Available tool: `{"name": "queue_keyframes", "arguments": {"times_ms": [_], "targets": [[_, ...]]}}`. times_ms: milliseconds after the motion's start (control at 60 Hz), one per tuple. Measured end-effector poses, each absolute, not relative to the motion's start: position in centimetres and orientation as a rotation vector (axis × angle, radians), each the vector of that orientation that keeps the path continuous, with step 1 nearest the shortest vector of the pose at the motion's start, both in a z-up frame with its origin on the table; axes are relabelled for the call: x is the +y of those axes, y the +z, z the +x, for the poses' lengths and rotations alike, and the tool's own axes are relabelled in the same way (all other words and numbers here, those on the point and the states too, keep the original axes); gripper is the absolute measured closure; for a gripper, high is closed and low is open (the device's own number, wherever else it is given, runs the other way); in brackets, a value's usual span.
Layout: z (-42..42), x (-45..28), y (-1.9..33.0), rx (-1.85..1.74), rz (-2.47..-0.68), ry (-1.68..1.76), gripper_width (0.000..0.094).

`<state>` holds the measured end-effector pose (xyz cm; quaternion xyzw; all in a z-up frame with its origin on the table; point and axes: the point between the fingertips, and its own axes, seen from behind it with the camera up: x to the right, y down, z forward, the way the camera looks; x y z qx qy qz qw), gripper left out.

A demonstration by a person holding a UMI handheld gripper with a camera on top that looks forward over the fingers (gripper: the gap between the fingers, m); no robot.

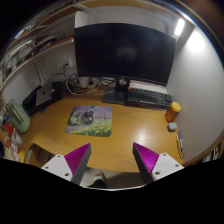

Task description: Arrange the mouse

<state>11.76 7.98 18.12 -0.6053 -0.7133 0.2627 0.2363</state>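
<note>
Two fingers of the gripper (110,165) stand wide apart, each showing a magenta pad on its inner face, with a dark object low in the gap between them; it is too dim to identify. The jaws grip nothing and hover above the near part of the wooden surface (130,130).

Beyond the fingers, slightly left of centre, a mouse mat (90,120) with a printed picture lies flat on the surface. No mouse can be identified on the mat. A small pale rounded object (171,127), possibly the mouse, lies well to the right near the surface edge, just in front of an orange container (174,111); its identity cannot be confirmed.

Further back, a keyboard (149,97) lies in front of a large dark monitor (125,52), whose stand occupies the rear centre of the surface. Cables and small items (82,84) lie to the left of the stand. A dark box-shaped device (43,96) sits at the rear left, and a pale green object (19,118) stands at the left edge. A bright lamp (180,27) shines at the upper right against the white wall.
</note>
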Motion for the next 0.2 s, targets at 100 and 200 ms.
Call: {"name": "queue_keyframes", "arguments": {"times_ms": [100,200], "targets": [[12.9,9.9,18.4,-1.924,-1.654,0.705,0.0072],[14.0,10.6,18.7,-1.907,-1.658,0.723,0.0076]]}}
